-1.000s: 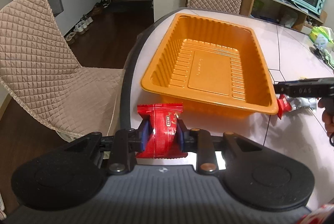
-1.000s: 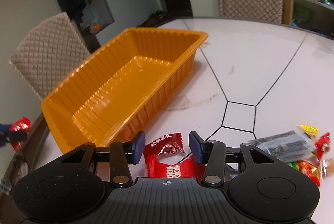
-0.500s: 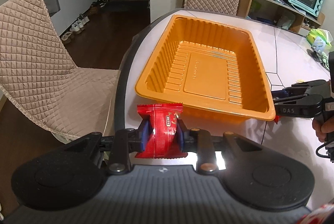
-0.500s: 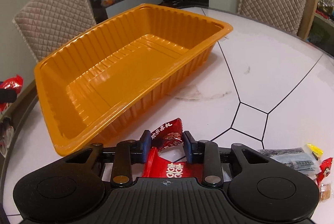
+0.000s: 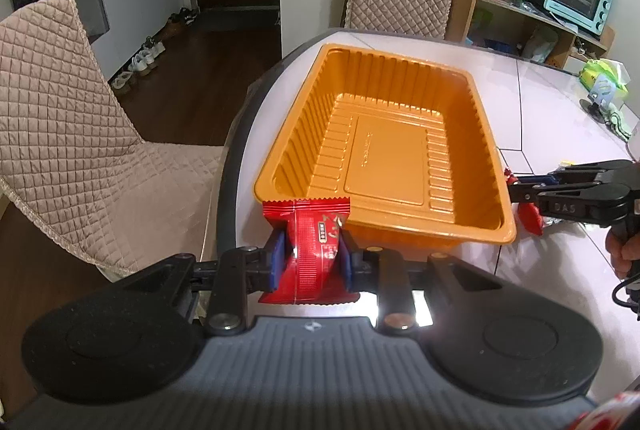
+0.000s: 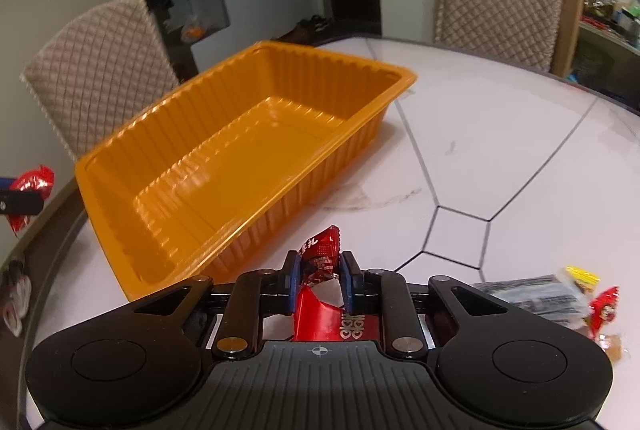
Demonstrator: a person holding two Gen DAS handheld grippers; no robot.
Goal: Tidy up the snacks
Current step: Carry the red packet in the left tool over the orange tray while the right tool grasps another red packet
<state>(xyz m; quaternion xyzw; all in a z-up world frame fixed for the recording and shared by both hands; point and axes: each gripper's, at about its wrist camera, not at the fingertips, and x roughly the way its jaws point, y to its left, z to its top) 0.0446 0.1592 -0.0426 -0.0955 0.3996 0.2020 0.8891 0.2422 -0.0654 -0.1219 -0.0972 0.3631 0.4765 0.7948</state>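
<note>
White marble-look table (image 6: 500, 149) at centre: my left gripper (image 5: 311, 260) clamps a glossy red packet (image 5: 310, 250) with crimped ends; my right gripper (image 6: 319, 280) pinches a crinkled red candy (image 6: 320, 258), white print unreadable. Ribbed orange plastic tray (image 5: 486, 133) lies just beyond.

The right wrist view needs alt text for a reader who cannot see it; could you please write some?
The right gripper pinches a red snack packet just above the white table, near the empty orange tray. More wrapped snacks lie at right, and two quilted chairs stand behind.
</note>
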